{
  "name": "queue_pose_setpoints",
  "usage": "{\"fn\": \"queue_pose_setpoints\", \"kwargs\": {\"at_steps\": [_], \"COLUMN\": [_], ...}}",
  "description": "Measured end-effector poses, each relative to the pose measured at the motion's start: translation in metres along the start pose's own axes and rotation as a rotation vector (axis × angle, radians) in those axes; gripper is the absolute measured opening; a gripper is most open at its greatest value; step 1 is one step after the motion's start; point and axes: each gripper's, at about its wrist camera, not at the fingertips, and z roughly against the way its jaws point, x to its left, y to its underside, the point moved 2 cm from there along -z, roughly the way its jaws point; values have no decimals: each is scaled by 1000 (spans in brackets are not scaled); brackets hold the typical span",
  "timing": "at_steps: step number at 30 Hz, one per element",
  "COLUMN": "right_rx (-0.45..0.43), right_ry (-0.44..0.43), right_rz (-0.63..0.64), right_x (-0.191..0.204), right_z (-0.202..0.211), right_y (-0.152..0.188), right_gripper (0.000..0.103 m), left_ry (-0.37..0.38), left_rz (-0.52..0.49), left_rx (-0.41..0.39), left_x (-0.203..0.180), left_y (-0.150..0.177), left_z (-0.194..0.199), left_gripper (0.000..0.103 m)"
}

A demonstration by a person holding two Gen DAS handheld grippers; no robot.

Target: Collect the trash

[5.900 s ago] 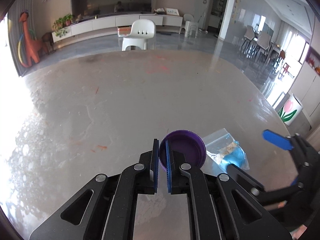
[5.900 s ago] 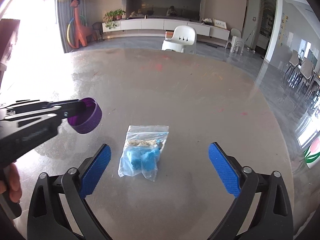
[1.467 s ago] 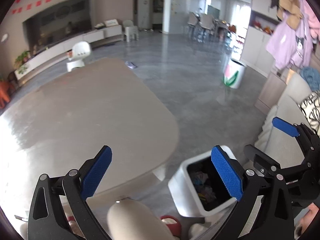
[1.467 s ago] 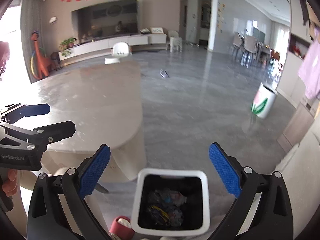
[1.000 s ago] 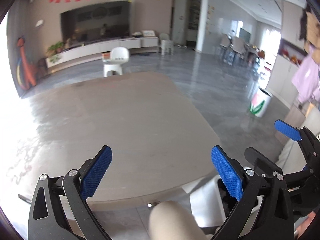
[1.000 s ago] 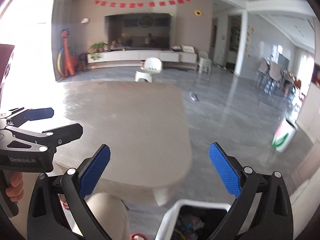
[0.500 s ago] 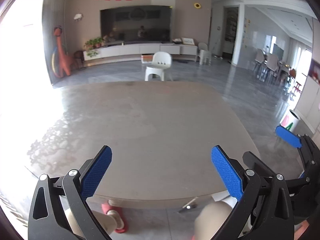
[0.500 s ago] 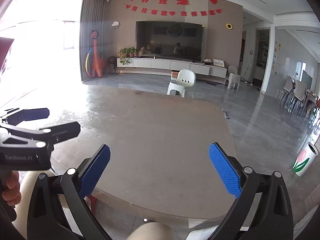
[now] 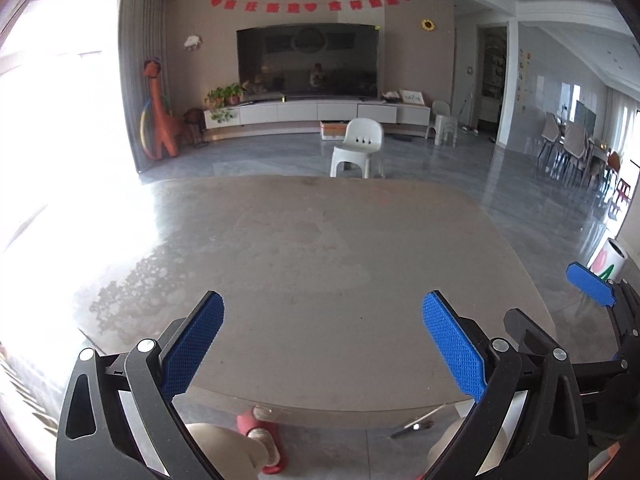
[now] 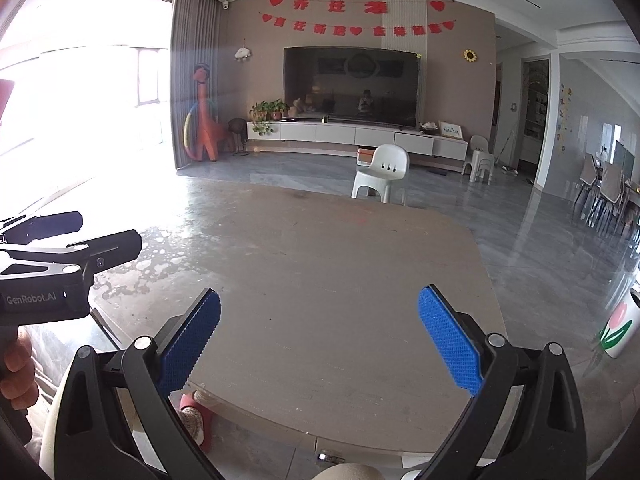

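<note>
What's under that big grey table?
Below the table's near edge a red slipper on a foot and pale knees show, plus a metal fitting. The tabletop covers the rest; its legs are hidden.

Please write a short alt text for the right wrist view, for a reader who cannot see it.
The right tool, with blue-padded black fingers, is open and empty above a bare beige stone table. The left tool enters from the left; a white plastic chair stands behind.

A grey table (image 9: 320, 280) fills the lower frame. Behind it stand a white chair (image 9: 358, 148) and a dark screen (image 9: 307, 64). A bright window (image 9: 52, 128) glares at left.
</note>
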Motion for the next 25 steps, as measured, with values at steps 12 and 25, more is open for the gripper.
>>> {"fn": "queue_pose_setpoints", "kwargs": {"at_steps": [12, 25], "right_rx": [6, 11], "right_ry": [5, 9], "right_rz": [16, 31], "right_x": [6, 11], "right_z": [7, 3], "right_y": [6, 5], "right_gripper": [98, 98], "left_ry": [-12, 20], "left_rz": [12, 31], "left_rx": [-5, 8], "left_x": [6, 25], "left_y": [1, 2], "left_z": [1, -6], "left_gripper": [98, 98]}}
